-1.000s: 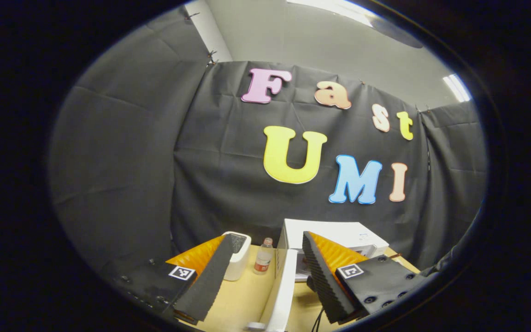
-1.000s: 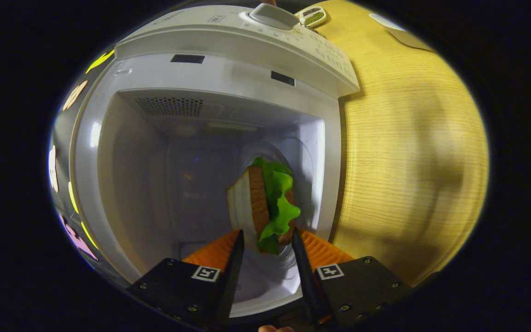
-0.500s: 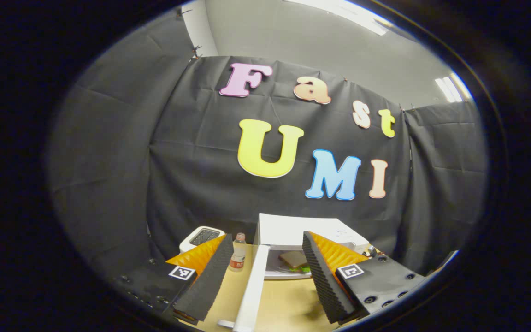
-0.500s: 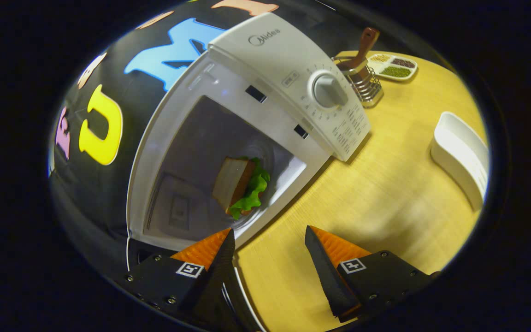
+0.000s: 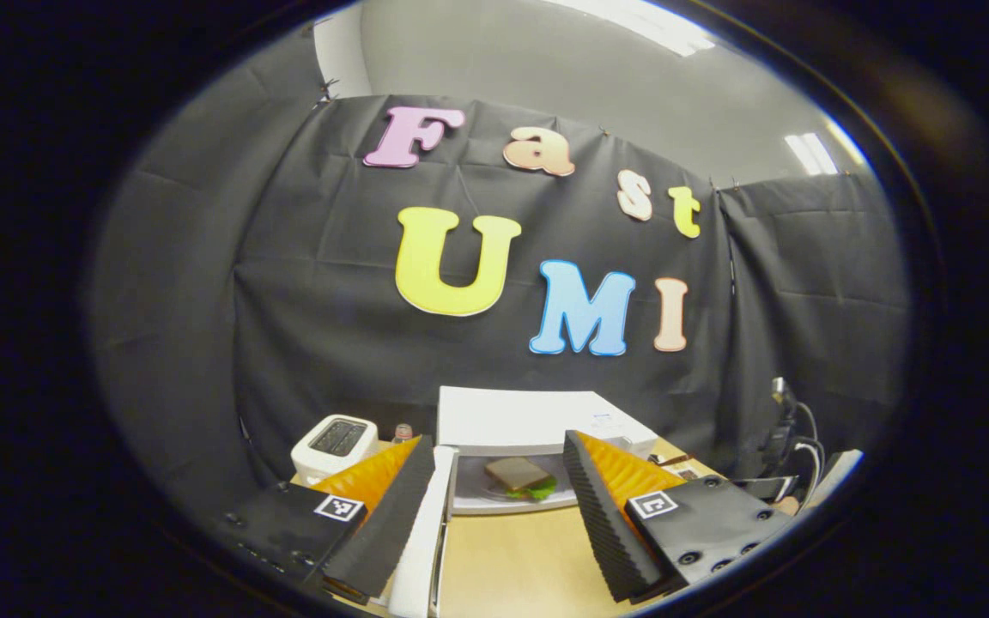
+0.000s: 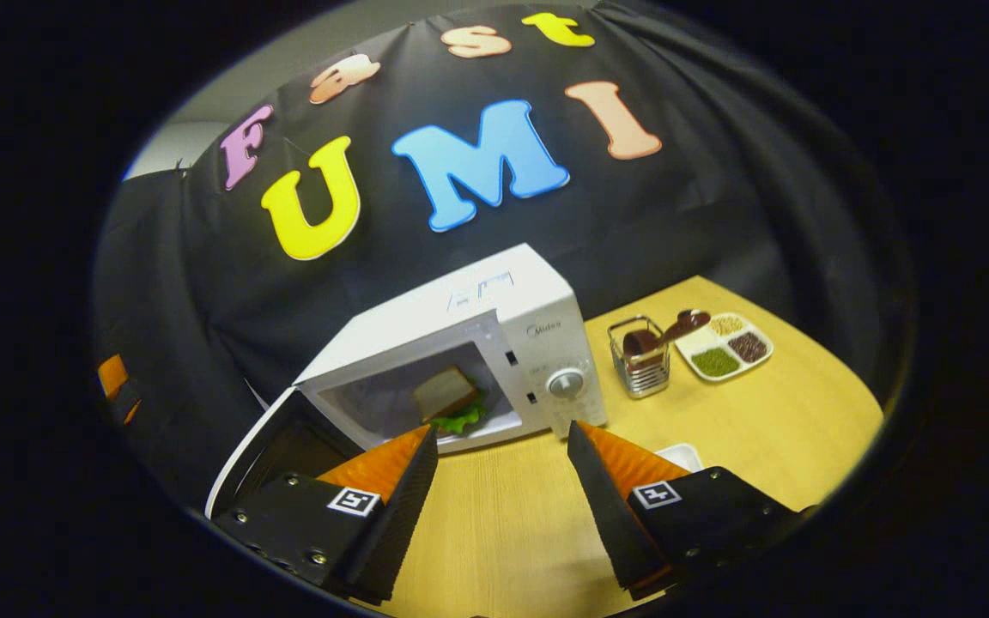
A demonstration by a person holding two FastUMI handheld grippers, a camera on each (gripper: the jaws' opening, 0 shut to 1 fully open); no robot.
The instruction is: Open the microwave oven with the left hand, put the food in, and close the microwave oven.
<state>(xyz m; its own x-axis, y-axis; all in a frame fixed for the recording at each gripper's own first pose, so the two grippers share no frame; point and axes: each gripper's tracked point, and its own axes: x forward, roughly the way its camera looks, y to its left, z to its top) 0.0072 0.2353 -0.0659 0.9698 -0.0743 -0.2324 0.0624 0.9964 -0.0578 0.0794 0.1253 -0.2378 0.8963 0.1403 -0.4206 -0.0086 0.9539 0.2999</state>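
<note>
The right gripper (image 6: 501, 493) has withdrawn from the microwave oven (image 6: 494, 343) with fingers apart, empty; the sandwich (image 6: 447, 396) now rests inside the cavity ahead. The left gripper (image 5: 494, 506), fingers apart, has the open door (image 5: 421, 541) beside its left finger. Closing remains.

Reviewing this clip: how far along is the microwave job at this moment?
Opening and loading look done: the sandwich sits inside the microwave, whose door hangs open. The right gripper is open and empty. The left gripper is open beside the door's edge. Closing remains.
</note>
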